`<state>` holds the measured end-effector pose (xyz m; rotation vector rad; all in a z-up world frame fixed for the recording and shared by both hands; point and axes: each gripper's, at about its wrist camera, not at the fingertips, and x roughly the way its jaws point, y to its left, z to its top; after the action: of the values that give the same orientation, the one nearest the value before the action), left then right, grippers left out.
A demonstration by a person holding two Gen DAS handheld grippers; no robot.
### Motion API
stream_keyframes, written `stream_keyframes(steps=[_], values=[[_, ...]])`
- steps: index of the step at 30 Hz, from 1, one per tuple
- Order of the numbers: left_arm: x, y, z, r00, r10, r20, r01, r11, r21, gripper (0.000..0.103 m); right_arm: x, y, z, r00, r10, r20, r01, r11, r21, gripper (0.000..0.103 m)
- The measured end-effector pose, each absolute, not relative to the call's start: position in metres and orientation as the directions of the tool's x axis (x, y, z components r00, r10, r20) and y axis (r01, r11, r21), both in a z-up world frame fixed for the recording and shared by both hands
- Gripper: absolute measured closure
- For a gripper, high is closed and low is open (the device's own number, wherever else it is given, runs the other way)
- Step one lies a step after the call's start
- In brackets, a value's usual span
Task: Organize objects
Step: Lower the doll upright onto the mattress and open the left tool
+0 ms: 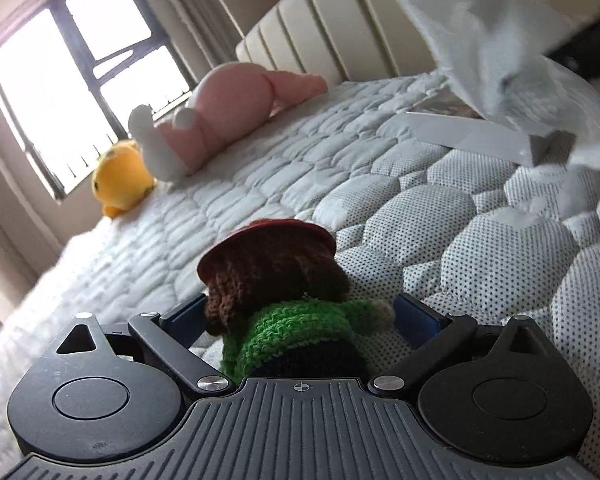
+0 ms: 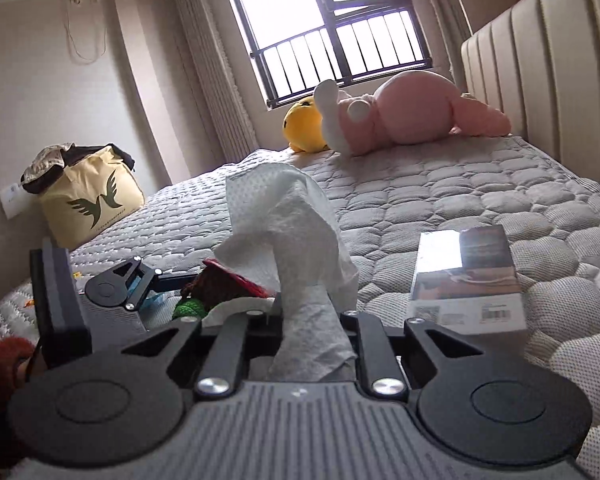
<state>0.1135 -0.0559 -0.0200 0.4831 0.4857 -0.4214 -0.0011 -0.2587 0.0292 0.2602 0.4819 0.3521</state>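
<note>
A crochet doll (image 1: 276, 280) with a red hat, brown hair and a green sweater sits between the blue pads (image 1: 416, 320) of my left gripper (image 1: 300, 316), which is shut on it just above the mattress (image 1: 460, 216). The right wrist view shows the same doll (image 2: 216, 288) at the left. My right gripper (image 2: 312, 316) is shut on a white tissue (image 2: 288, 216) that stands up and hides its fingertips. From the left wrist, that tissue (image 1: 480, 40) hangs blurred at the upper right. A book (image 2: 468, 276) with a barcode lies flat on the mattress to the right.
A pink plush (image 2: 412, 116) and a yellow plush (image 2: 304, 124) lie at the far end of the bed under the window. The padded headboard (image 2: 540, 64) runs along the right. A stuffed yellow bag (image 2: 88, 196) stands beyond the bed's left edge. A red sleeve (image 2: 4, 360) shows at lower left.
</note>
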Motion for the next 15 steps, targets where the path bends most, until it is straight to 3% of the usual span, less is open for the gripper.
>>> stream_keyframes(steps=[3, 5, 7, 11, 13, 15], values=[[0.142, -0.004, -0.002, 0.696, -0.457, -0.553, 0.457, 0.877, -0.149, 0.019, 0.0, -0.271, 0.022, 0.833, 0.378, -0.405, -0.227, 0.9, 0.371, 0.083], [0.159, 0.046, -0.005, 0.649, -0.59, -0.481, 0.33, 0.788, -0.52, 0.03, 0.003, -0.274, 0.019, 0.829, 0.391, -0.401, -0.218, 0.885, 0.411, 0.083], [0.168, 0.09, -0.02, 0.666, -0.63, -0.399, 0.171, 0.65, -0.741, 0.034, 0.006, -0.27, 0.018, 0.822, 0.407, -0.4, -0.231, 0.878, 0.42, 0.083], [0.163, 0.136, -0.033, 0.738, -0.557, -0.381, 0.023, 0.585, -0.811, 0.03, 0.014, -0.249, 0.019, 0.795, 0.437, -0.42, -0.276, 0.878, 0.391, 0.083], [0.154, 0.14, -0.029, 0.745, -0.559, -0.364, 0.05, 0.591, -0.805, 0.013, 0.02, -0.237, 0.017, 0.779, 0.446, -0.441, -0.292, 0.881, 0.373, 0.083], [0.141, 0.127, -0.016, 0.749, -0.55, -0.37, 0.126, 0.667, -0.735, 0.009, 0.026, -0.226, 0.013, 0.77, 0.431, -0.47, -0.284, 0.892, 0.352, 0.083]])
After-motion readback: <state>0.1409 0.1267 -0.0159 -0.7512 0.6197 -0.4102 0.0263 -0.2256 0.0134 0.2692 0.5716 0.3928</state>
